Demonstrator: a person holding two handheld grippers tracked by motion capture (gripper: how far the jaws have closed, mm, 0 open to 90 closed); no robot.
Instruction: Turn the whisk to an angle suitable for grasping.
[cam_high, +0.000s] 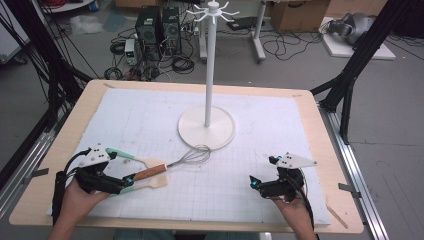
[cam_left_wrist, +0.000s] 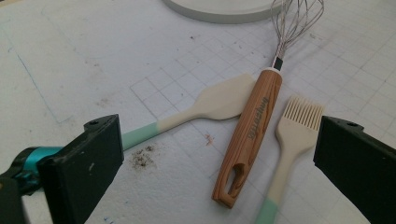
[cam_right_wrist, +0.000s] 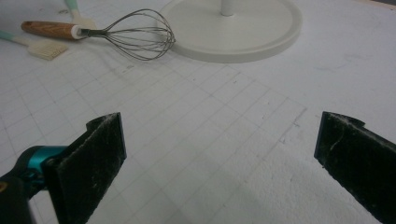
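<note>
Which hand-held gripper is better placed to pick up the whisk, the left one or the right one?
Probably the left hand-held gripper. Its open jaws already sit at the whisk's wooden handle. The right hand-held gripper is open too, but it rests farther off, over bare mat.

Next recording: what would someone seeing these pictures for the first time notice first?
The tall white hook stand rises from its round base at the middle of the gridded white mat. Near the left gripper, whose jaws are open, three utensils lie together: a wood-handled whisk resting across a cream spatula, and a pastry brush beside it. The right gripper is open too, over bare mat.
</note>
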